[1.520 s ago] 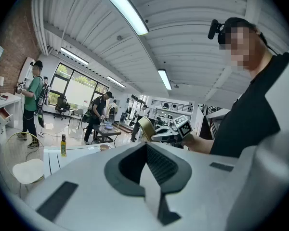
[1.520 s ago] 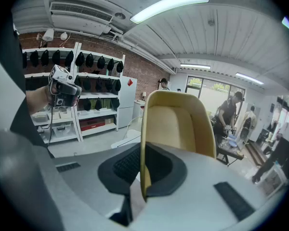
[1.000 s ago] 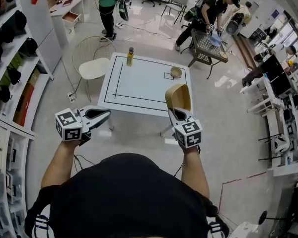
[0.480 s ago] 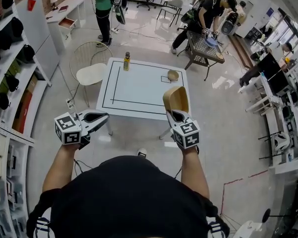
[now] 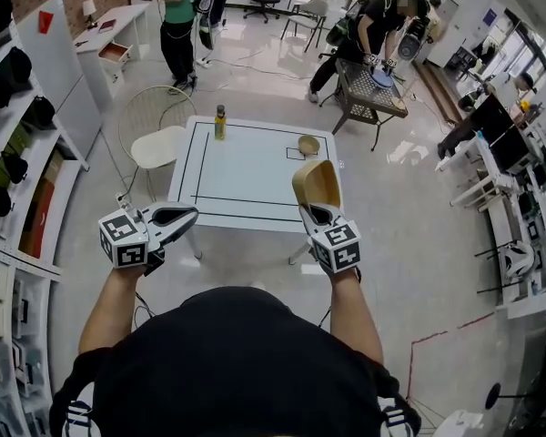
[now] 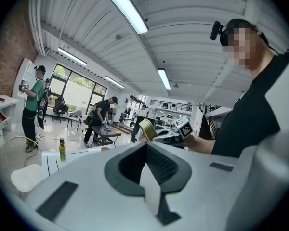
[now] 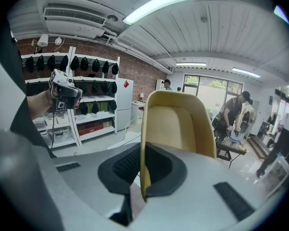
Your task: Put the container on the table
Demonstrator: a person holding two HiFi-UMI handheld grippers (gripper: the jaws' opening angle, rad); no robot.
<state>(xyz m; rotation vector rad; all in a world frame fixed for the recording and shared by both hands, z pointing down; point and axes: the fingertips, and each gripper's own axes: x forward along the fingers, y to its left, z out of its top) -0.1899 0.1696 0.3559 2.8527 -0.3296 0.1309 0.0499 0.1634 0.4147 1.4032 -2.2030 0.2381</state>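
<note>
Right gripper (image 5: pixel 318 210) clamping tan container (image 5: pixel 316 182) — shallow, smooth, rounded rim; upright

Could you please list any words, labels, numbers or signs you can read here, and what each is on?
No text can be read anywhere.
The bottle label: too small to read.
The square markers: patterns only, no letters.

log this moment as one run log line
stage: container in hand | right gripper: shut on tan container, held in air | left gripper: shut, empty | white table: ahead, container not yet on it
</note>
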